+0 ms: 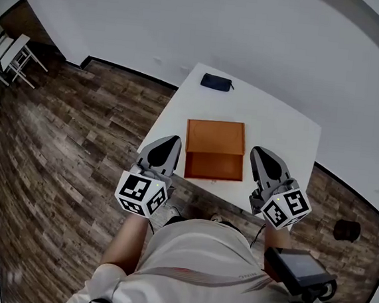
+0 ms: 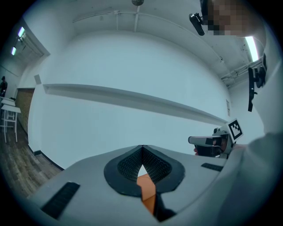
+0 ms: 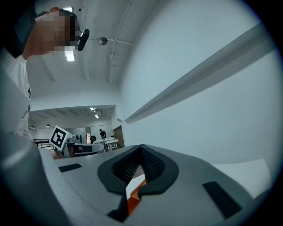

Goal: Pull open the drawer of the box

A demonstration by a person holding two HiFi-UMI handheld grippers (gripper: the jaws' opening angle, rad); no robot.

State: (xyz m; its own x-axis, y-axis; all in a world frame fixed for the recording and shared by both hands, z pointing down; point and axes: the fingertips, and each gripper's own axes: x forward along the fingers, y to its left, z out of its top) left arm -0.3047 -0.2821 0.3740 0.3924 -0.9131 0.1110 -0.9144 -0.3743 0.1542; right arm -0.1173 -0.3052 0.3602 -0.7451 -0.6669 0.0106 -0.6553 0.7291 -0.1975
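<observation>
An orange wooden box (image 1: 215, 136) sits on the white table (image 1: 282, 126), with its drawer (image 1: 213, 166) slid out toward me. My left gripper (image 1: 170, 141) hovers just left of the drawer, its jaws shut with nothing held. To the right of the drawer, my right gripper (image 1: 260, 151) is also shut and empty. In the left gripper view the closed jaws (image 2: 142, 149) point up at the wall, and a sliver of orange box (image 2: 147, 189) shows through the gap below them. The right gripper view shows its jaws (image 3: 141, 148) closed too, with orange (image 3: 134, 199) beneath.
A dark pouch (image 1: 216, 82) lies at the table's far edge. Wood floor (image 1: 77, 143) spreads to the left, with white tables and chairs (image 1: 8, 57) at the far left. A black round object (image 1: 346, 230) lies on the floor at the right.
</observation>
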